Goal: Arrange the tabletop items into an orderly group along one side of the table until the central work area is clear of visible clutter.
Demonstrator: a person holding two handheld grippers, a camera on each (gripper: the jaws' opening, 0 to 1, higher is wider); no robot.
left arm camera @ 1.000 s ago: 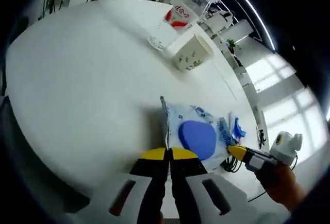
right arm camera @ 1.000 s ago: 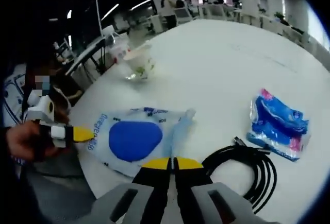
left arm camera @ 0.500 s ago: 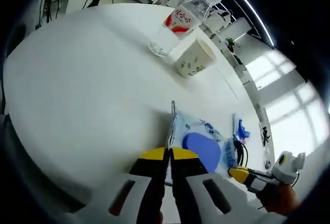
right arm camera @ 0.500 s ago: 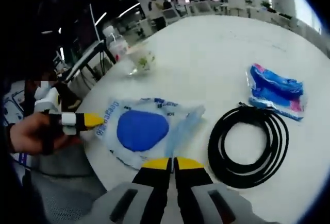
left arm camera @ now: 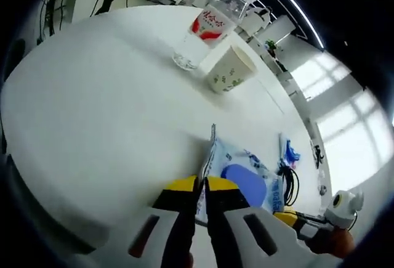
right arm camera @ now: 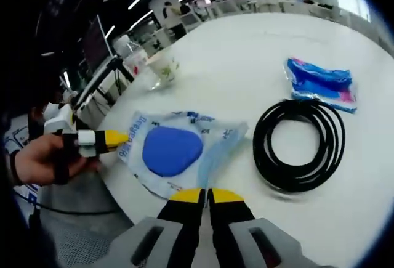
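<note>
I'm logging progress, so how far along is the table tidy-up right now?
Done: the water bottle and paper cup stand together near one edge. In hand: both tools, left tool and right tool, pinch opposite edges of the wet-wipes pack. Left: the black cable coil and blue tissue packet lie loose mid-table.

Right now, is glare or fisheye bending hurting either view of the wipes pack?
Left gripper view: bright windows wash out the right side, and the blue-lidded wipes pack looks squeezed. Right gripper view: even light, the pack sharp, the coiled black cable bowed by distortion.
</note>
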